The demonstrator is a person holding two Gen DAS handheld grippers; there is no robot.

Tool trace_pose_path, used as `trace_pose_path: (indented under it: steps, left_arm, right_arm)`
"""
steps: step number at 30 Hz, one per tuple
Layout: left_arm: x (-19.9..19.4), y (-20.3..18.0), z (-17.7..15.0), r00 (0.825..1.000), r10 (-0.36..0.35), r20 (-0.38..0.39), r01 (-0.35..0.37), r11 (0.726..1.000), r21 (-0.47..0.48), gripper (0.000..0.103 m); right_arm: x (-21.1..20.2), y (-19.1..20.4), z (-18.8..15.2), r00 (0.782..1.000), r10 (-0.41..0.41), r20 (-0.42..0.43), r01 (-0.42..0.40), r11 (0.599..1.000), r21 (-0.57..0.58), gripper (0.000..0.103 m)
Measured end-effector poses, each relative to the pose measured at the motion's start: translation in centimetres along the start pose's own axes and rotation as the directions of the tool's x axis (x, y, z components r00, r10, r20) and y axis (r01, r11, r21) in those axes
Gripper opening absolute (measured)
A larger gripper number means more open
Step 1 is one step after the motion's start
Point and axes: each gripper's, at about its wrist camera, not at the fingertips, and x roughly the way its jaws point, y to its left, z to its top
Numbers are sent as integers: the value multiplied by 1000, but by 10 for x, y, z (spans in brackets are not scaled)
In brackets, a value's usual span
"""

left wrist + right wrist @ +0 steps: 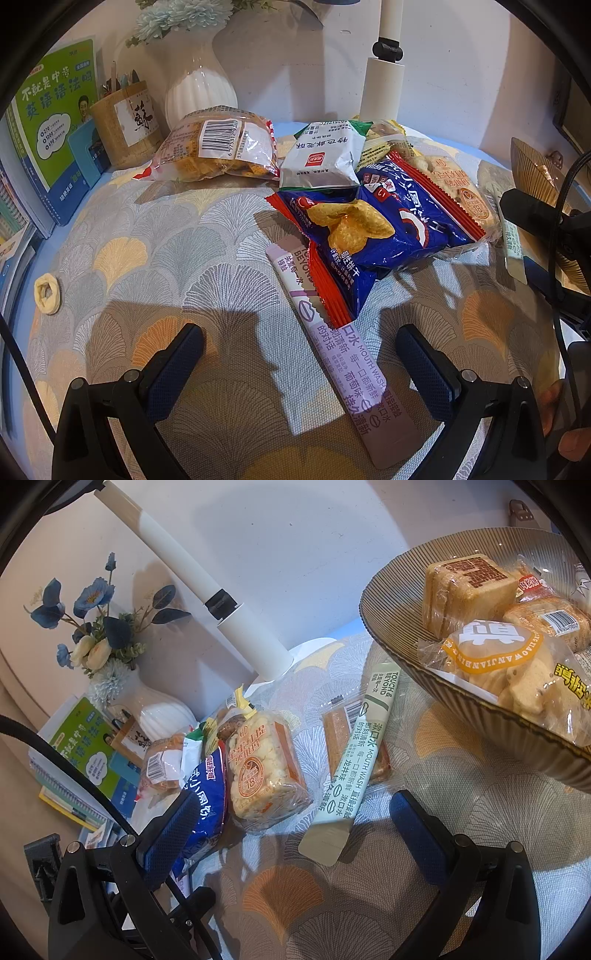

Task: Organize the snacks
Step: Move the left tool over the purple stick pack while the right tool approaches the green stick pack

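Left tongs (pixel 299 354), nearest the lens, spread wide and holding nothing, straddle the lower end of a purple mouthwash stick (pixel 343 373) lying flat on the fan-patterned surface (pixel 166 240). The stick's far end is tucked under a blue chip packet (pixel 373 236), behind which lie a silver-white packet (pixel 325 157) and a clear bag of orange crackers (pixel 218 147); a puffed-rice cake (pixel 458 184) sits just right of the blue packet. A small ring-shaped snack (pixel 47 293) lies well apart at the far left. At the back stand a white vase (pixel 199 92), a wooden pen holder (pixel 123 122) and a green book (pixel 55 122). Right tongs (pixel 291 823), likewise wide open and empty, hover near a pale green mouthwash stick (pixel 354 760) that rests across a flat orange packet (pixel 336 734). Left of it lies the puffed-rice cake (pixel 264 771), touching the blue chip packet (pixel 207 801). At upper right, a ribbed bowl (pixel 461 709) holds several wrapped pastries (pixel 517 668). A white lamp post (pixel 207 598) rises behind.
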Motion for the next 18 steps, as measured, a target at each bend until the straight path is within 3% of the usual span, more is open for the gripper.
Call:
trace_pose_path:
  steps: [18]
  left_arm:
    - [0, 0, 0, 1000, 1, 0, -1, 1000, 0, 103]
  right_arm:
    - [0, 2, 1, 1000, -8, -19, 8, 1000, -17, 103]
